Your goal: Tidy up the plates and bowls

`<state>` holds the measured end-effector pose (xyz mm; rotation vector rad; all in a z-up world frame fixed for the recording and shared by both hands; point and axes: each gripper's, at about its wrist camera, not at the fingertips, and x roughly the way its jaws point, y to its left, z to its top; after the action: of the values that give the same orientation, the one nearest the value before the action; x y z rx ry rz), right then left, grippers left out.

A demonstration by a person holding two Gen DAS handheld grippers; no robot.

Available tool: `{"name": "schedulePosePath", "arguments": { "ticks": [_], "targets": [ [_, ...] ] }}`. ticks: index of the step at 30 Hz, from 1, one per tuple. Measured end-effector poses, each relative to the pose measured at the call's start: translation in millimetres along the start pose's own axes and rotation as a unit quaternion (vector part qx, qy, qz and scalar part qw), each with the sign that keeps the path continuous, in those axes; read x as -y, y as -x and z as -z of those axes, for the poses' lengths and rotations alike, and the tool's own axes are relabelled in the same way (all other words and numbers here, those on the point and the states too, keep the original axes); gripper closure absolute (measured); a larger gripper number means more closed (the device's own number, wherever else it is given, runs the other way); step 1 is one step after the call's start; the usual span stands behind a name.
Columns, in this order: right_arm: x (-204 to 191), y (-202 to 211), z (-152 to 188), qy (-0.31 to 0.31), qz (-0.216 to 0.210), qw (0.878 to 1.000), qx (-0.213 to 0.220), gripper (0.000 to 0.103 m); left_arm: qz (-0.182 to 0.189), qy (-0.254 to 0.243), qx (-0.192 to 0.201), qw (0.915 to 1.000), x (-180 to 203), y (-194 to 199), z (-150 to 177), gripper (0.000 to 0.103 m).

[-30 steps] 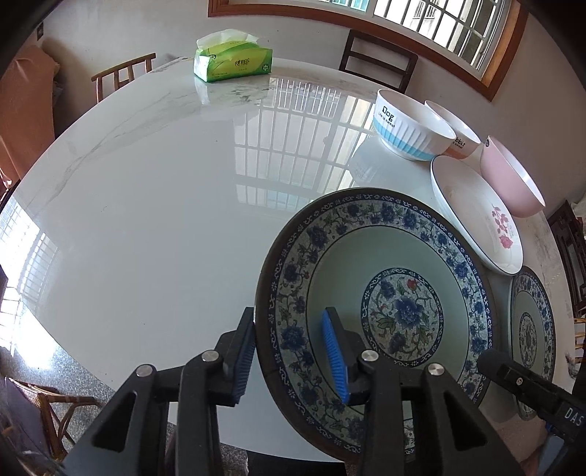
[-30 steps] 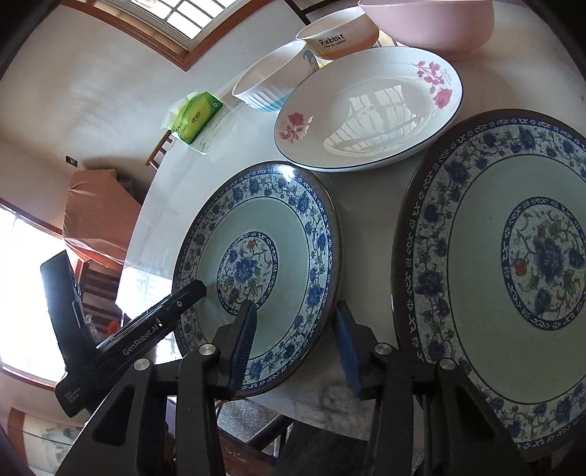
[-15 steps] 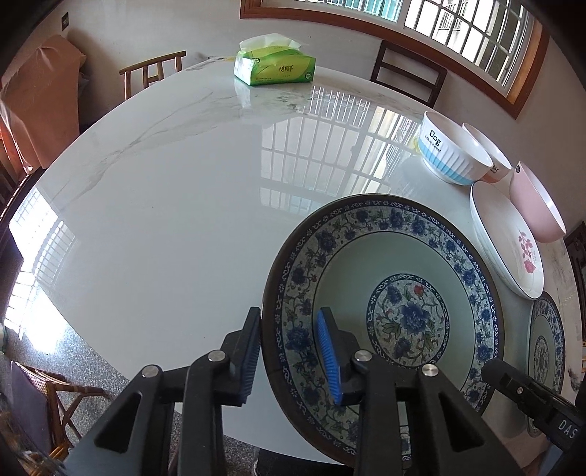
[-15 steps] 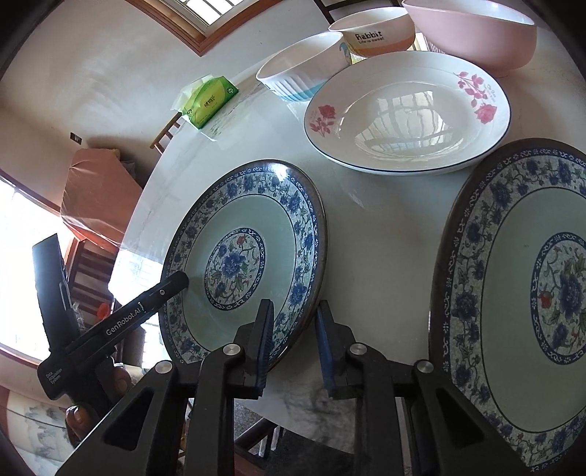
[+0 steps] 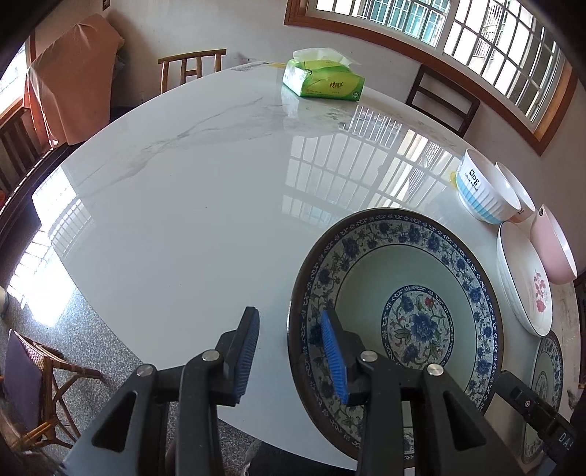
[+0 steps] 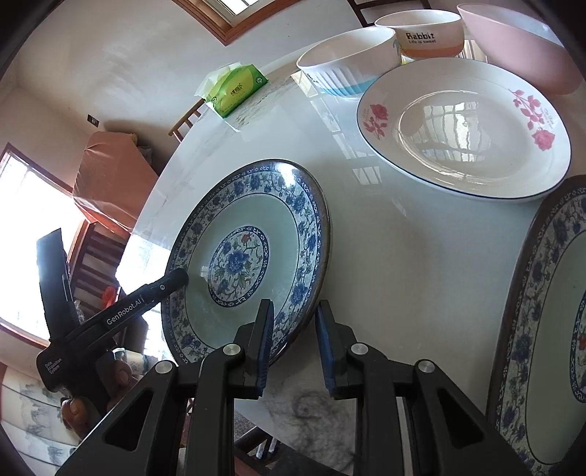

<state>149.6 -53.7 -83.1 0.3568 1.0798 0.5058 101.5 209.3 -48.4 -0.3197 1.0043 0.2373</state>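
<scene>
A blue-floral plate point(image 5: 399, 311) lies on the white table point(image 5: 190, 205). My left gripper point(image 5: 293, 351) is open, with one finger left of the plate's near-left rim and the other over the plate. In the right wrist view my right gripper point(image 6: 293, 338) straddles the near-right rim of the same plate point(image 6: 252, 256), which stands tilted there, fingers close on either side. A second blue-floral plate point(image 6: 549, 329) lies at the right. Behind are a rose plate point(image 6: 465, 128), a blue-striped bowl point(image 6: 348, 66), a "Rabbit" bowl point(image 6: 421, 33) and a pink bowl point(image 6: 520, 44).
A green tissue pack point(image 5: 324, 80) sits at the table's far side. Wooden chairs point(image 5: 190, 67) stand around the table. The table's near edge runs just under both grippers.
My left gripper has opened wider and drawn back to the plate's left rim. My right gripper has moved in and narrowed around the plate's right rim. The plate now looks tilted.
</scene>
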Motion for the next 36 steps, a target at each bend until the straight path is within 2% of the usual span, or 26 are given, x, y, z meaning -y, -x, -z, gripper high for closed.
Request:
{"name": "schedulePosePath", "arguments": {
  "ticks": [2, 5, 7, 10, 12, 15, 17, 21, 23, 25, 26, 30, 36],
  "targets": [
    [1, 9, 0, 0.001, -0.008, 1.000, 0.011, 0.079, 0.007, 0.013, 0.006, 0.9999, -5, 10, 2, 0.065],
    [3, 33, 3, 0.010, -0.017, 0.999, 0.036, 0.077, 0.014, 0.003, 0.016, 0.9998, 2, 27, 8, 0.065],
    [8, 51, 5, 0.006, -0.037, 0.998, 0.051, 0.071, 0.030, -0.011, 0.020, 0.9993, 15, 40, 15, 0.065],
    [20, 80, 13, 0.000, -0.051, 0.996, 0.067, 0.064, 0.058, -0.059, 0.021, 0.9963, 50, 58, 29, 0.065],
    [33, 103, 21, -0.007, -0.048, 0.995, 0.082, 0.063, 0.086, -0.098, 0.014, 0.9913, 81, 67, 40, 0.064],
    [57, 145, 33, -0.014, -0.032, 0.994, 0.107, 0.056, 0.149, -0.145, -0.028, 0.9777, 127, 72, 59, 0.064],
    [76, 178, 42, -0.018, -0.008, 0.992, 0.127, 0.051, 0.177, -0.169, -0.051, 0.9682, 159, 69, 70, 0.064],
    [107, 237, 58, -0.009, 0.056, 0.985, 0.161, 0.043, 0.202, -0.197, -0.091, 0.9550, 208, 58, 84, 0.064],
    [123, 254, 64, -0.001, 0.087, 0.983, 0.163, 0.041, 0.203, -0.192, -0.110, 0.9538, 222, 47, 88, 0.064],
    [142, 262, 68, -0.012, 0.101, 0.981, 0.168, 0.041, 0.205, -0.187, -0.123, 0.9527, 229, 37, 90, 0.064],
    [156, 264, 68, -0.026, 0.094, 0.981, 0.169, 0.041, 0.203, -0.185, -0.128, 0.9530, 232, 33, 91, 0.064],
    [199, 248, 63, -0.079, 0.028, 0.984, 0.156, 0.041, 0.190, -0.177, -0.143, 0.9550, 235, 21, 93, 0.064],
    [224, 212, 52, -0.101, -0.013, 0.986, 0.131, 0.041, 0.183, -0.152, -0.160, 0.9579, 234, 11, 95, 0.064]
  ]
}}
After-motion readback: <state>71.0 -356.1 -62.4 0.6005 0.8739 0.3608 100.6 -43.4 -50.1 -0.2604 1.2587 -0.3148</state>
